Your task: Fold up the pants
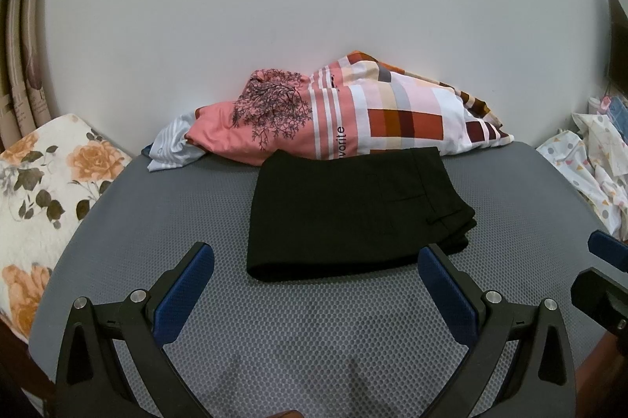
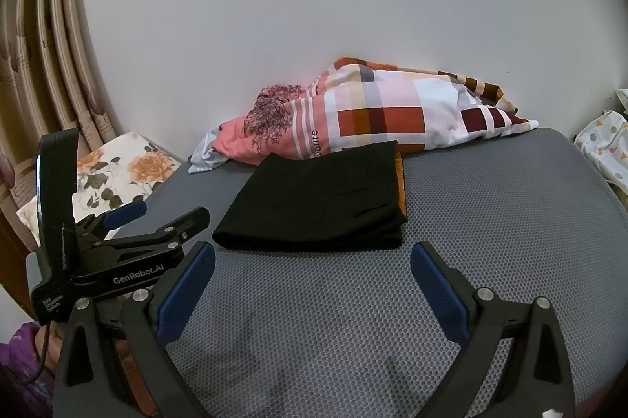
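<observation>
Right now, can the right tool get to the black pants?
Probably yes. The right tool is open and empty, the folded pants lie just ahead on the grey mat, and nothing sits between them. The left tool is off to the side.

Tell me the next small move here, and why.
Probably none beyond drawing both grippers back: the black pants already lie as a compact folded rectangle on the grey mat, and the left gripper and right gripper are open, empty and short of the cloth.
</observation>
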The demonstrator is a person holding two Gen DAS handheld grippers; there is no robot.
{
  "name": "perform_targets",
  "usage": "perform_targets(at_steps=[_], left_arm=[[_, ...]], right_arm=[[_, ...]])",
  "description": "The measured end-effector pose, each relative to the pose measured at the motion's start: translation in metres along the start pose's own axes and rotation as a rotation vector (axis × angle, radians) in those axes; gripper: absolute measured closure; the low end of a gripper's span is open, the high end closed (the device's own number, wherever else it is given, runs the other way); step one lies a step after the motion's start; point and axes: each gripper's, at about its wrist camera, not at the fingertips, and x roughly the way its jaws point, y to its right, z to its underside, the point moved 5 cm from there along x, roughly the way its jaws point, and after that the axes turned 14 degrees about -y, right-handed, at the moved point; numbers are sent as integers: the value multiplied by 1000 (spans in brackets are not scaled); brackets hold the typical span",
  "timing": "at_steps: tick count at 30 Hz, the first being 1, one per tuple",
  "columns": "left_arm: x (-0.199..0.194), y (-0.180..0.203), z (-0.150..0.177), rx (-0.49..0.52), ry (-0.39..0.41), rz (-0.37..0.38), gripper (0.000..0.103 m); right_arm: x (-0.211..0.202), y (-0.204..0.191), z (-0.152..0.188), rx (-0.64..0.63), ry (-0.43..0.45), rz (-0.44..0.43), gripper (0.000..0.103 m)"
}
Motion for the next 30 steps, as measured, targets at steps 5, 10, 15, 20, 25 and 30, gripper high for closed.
perform_targets(at_steps=[5, 10, 15, 20, 25, 30], left_arm=[[0, 0, 1, 0, -2, -1, 0], [1, 0, 1, 2, -3, -2, 0], [1, 1, 1, 2, -3, -1, 0], [2, 1, 2, 3, -6, -2, 0], [5, 2, 3, 2, -15, 4, 0], [6, 1, 1, 3, -18, 26, 0]], right_arm=[[0, 0, 0, -1, -1, 0, 3], [0, 0, 0, 2, -2, 0, 3], [1, 0, 1, 1, -1, 0, 3], [1, 0, 1, 2, -3, 0, 3], [3, -1, 1, 3, -4, -1, 3], [4, -1, 2, 1, -7, -3, 3]])
